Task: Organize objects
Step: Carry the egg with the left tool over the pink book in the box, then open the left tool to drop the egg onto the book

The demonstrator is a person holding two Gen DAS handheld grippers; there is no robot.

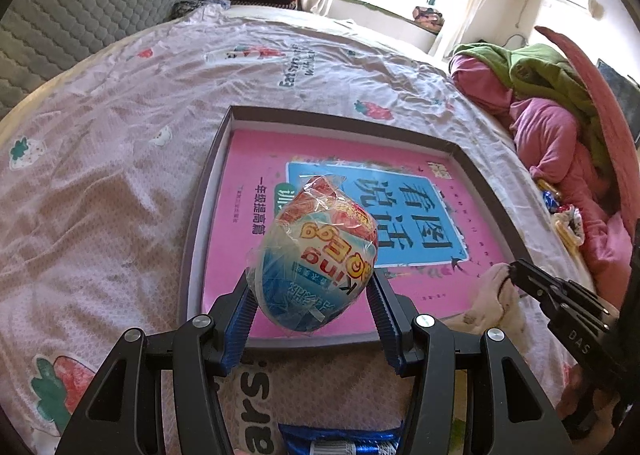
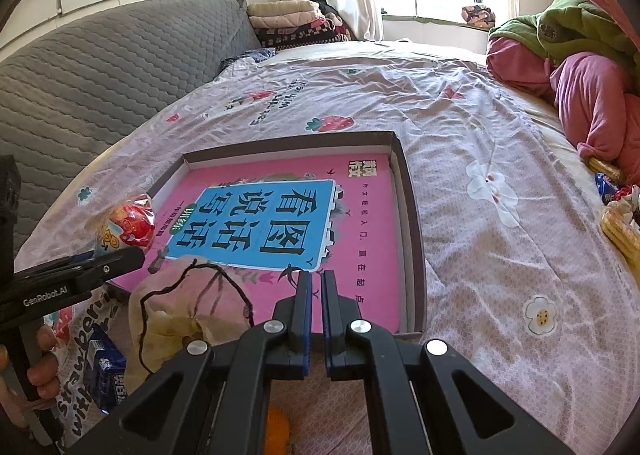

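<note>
A plastic-wrapped toy egg, red and blue with "King Egg" printed on it, sits between the blue pads of my left gripper, which is shut on it. The egg hangs over the near left part of a shallow dark-rimmed box holding a pink book. From the right wrist view the egg shows at the box's left edge. My right gripper is shut with nothing in it, above the book's near end. A beige cloth pouch with a dark string lies just left of it.
The box rests on a pink strawberry-print bedsheet. A blue snack packet lies near the front edge beside a person's hand. Pink and green clothes pile up at the right, with snack packets below. A grey quilted headboard stands at the left.
</note>
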